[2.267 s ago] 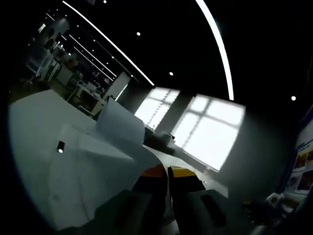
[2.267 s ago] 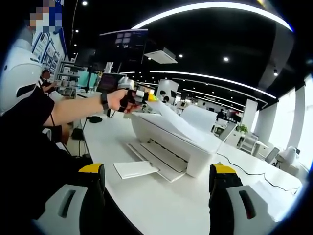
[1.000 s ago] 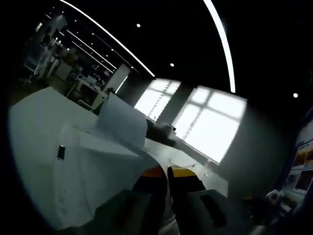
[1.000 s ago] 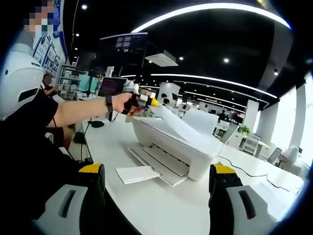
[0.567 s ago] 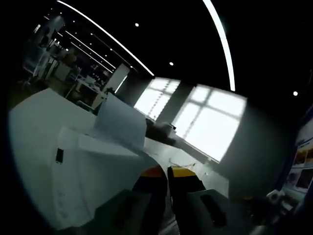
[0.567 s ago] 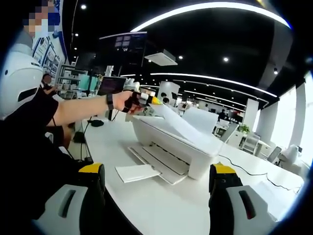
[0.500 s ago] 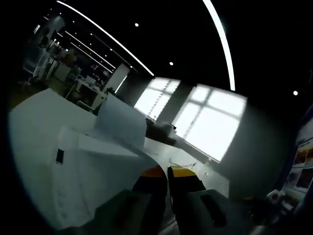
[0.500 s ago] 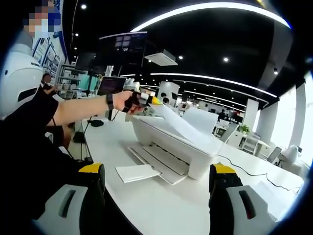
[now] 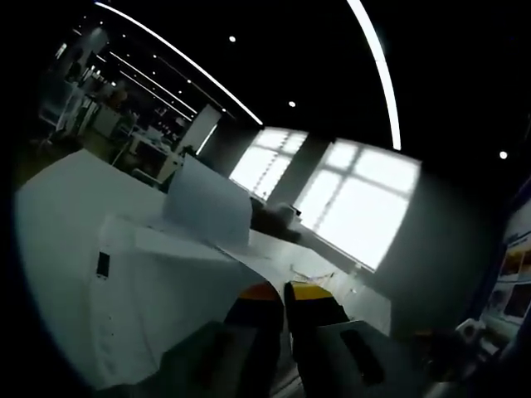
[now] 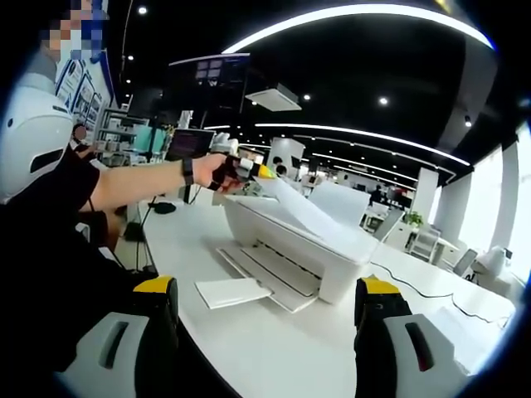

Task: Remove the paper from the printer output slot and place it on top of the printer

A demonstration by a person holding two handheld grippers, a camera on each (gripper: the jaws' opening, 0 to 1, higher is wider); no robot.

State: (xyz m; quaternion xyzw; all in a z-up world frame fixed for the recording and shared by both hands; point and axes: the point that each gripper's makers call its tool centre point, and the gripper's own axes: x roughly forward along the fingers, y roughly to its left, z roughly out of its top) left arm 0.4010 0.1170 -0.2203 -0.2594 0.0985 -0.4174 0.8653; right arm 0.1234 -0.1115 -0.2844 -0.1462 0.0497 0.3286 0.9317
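The paper [image 10: 309, 214] is a plain white sheet, held at its near end by the left gripper [image 10: 249, 172] above the rear of the printer [image 10: 290, 245]; its long axis runs from the gripper along the printer's length toward the far end, sloping down so the far edge lies on the printer's top. The sheet sags slightly along its length and shows no print that can be made out. In the left gripper view the same paper [image 9: 249, 265] curves away from the yellow-tipped jaws of the left gripper [image 9: 282, 292], which are pressed together on its edge, over the white printer top [image 9: 141, 282] with its raised rear flap [image 9: 207, 203]. The printer stands on the white tabletop [image 10: 274, 348], its front tray folded out. A second white sheet [image 10: 232, 292] lies flat on the tabletop just beside that tray. The right gripper [image 10: 270, 319] hangs low over the tabletop, well apart from the printer, jaws spread wide with nothing between them. A person's arm [image 10: 133, 186] reaches in from the left, carrying the left gripper.
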